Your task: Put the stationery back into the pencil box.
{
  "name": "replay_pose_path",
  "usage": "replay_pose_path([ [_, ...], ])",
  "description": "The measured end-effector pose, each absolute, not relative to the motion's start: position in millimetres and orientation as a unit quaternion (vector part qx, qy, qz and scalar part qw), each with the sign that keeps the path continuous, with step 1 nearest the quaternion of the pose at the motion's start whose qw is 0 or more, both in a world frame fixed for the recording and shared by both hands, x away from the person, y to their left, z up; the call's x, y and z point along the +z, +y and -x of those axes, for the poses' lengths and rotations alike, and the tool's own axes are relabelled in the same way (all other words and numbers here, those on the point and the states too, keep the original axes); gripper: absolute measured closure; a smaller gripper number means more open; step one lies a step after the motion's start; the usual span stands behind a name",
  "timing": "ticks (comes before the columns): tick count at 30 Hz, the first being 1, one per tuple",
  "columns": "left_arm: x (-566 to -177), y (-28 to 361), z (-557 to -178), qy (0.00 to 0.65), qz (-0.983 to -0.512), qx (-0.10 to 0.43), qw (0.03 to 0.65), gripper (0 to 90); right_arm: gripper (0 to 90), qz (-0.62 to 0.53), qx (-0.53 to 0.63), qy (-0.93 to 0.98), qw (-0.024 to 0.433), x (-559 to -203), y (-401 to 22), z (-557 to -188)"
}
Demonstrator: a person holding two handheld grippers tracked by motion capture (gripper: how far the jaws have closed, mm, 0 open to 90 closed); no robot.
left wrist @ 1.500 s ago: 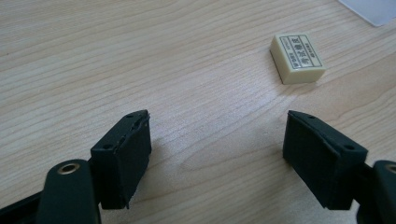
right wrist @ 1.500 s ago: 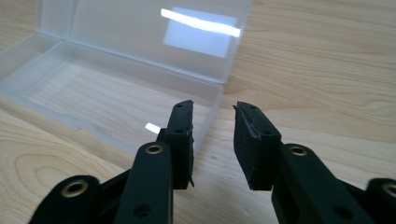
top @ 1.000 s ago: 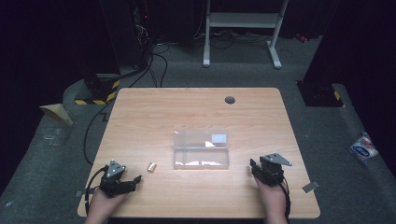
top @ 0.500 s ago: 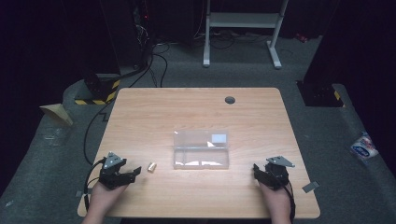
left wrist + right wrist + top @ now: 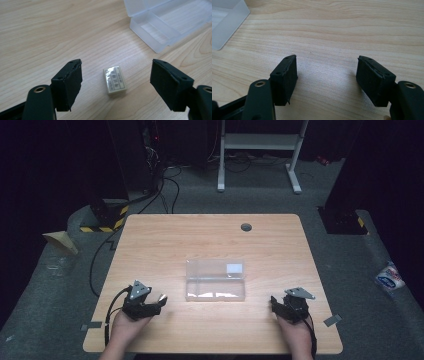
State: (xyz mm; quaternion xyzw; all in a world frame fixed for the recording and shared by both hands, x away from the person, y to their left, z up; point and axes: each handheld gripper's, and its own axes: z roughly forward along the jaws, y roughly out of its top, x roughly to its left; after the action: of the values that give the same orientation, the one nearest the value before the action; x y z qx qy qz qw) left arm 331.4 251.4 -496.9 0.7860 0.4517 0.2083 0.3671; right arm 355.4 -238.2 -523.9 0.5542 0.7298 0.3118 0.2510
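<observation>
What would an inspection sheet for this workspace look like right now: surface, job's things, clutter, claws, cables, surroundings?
Surface: light wood table, round grommet hole near the far edge.
Job's things: small wrapped eraser lying flat on the wood; clear plastic box at mid-table, open, compartments look empty.
Clutter: nothing seen on the table.
Claws: left claw open, its jaws either side of the eraser without touching it, having just narrowed a little; right claw open over bare wood, jaws having just been opening.
Cables: black cable trailing from the left claw.
Surroundings: grey carpet, white stand frame, floor cables, yellow-black striped block, white packet on the floor.
</observation>
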Motion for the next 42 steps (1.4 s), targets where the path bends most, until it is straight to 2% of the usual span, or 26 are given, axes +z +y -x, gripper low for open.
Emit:
replay_pose_path([
  [9, -512, 244, -331, 0.449, -0.795, 0.199, 0.357, 28.8, 33.0, -0.553, 0.312, 0.731, 0.249, -524, -238, -355],
  [14, -517, 237, -331, 0.442, -0.806, 0.206, 0.335, 27.2, 33.0, -0.552, 0.312, 0.732, 0.249, -524, -238, -354],
  [23, -524, 237, -329, 0.466, -0.793, 0.207, 0.334, 28.8, 33.1, -0.551, 0.313, 0.732, 0.249, -524, -239, -354],
  [29, -524, 245, -329, 0.494, -0.769, 0.193, 0.356, 38.8, 33.2, -0.551, 0.313, 0.732, 0.249, -524, -239, -354],
  [38, -525, 238, -333, 0.495, -0.766, 0.225, 0.344, 59.3, 33.2, -0.552, 0.313, 0.732, 0.249, -524, -238, -354],
  [42, -525, 238, -335, 0.497, -0.762, 0.23, 0.345, 64.8, 33.2, -0.553, 0.313, 0.732, 0.249, -524, -238, -354],
])
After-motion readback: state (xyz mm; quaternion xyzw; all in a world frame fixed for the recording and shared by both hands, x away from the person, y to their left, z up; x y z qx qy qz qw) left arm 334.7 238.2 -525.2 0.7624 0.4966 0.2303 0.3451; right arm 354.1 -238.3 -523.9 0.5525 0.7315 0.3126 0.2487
